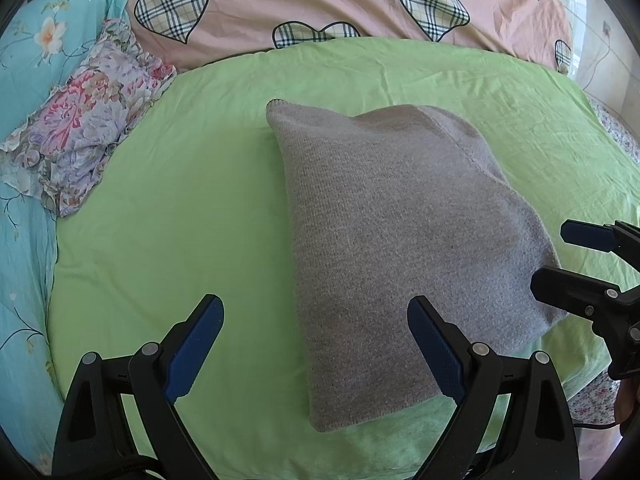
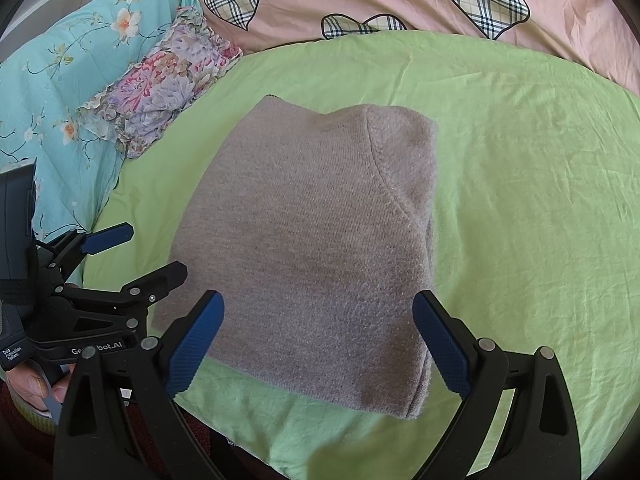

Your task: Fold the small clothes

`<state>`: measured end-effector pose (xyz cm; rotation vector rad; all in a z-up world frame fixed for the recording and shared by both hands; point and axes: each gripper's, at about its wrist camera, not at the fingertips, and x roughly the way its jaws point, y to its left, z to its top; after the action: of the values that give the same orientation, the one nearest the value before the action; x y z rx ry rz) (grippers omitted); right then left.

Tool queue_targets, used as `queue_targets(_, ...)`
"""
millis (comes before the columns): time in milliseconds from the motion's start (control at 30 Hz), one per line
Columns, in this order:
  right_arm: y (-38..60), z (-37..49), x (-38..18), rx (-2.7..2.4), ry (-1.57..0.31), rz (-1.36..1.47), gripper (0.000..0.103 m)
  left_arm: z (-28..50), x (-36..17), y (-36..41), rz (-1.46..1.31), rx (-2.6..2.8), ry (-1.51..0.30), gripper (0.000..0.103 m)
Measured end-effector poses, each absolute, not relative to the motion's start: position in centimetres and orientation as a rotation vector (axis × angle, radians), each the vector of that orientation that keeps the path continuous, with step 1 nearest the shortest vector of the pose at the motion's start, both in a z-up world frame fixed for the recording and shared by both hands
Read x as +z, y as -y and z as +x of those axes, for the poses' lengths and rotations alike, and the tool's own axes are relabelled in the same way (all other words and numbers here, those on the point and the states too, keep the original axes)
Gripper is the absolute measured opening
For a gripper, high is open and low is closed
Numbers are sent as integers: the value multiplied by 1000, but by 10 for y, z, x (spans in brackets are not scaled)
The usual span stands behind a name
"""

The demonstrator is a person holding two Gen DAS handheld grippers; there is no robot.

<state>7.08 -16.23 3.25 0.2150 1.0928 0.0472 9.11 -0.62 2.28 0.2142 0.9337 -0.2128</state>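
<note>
Left gripper (image 1: 316, 344) and right gripper (image 2: 318, 340): both spread wide, holding nothing, poised over the near edge of the grey knit garment (image 2: 316, 240). It lies folded at the centre of the green sheet (image 2: 520, 200), apart from the floral cloth (image 2: 168, 84) at 10 o'clock. Risk: a pinch that catches only the top layer would pull the fold apart; soft knit slips. In the right wrist view its long axis runs 6 to 12, narrowing toward 12.

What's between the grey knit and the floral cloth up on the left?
Only bare green sheet separates the grey knit from the floral cloth; nothing lies in that gap. The right wrist view shows it plainly, and the left wrist view agrees.
</note>
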Motion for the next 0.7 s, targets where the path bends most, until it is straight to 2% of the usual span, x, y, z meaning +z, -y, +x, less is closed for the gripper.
queue_targets(700, 173, 75, 37, 34, -1073, 215, 95, 99, 30, 5, 220, -223, -909, 94)
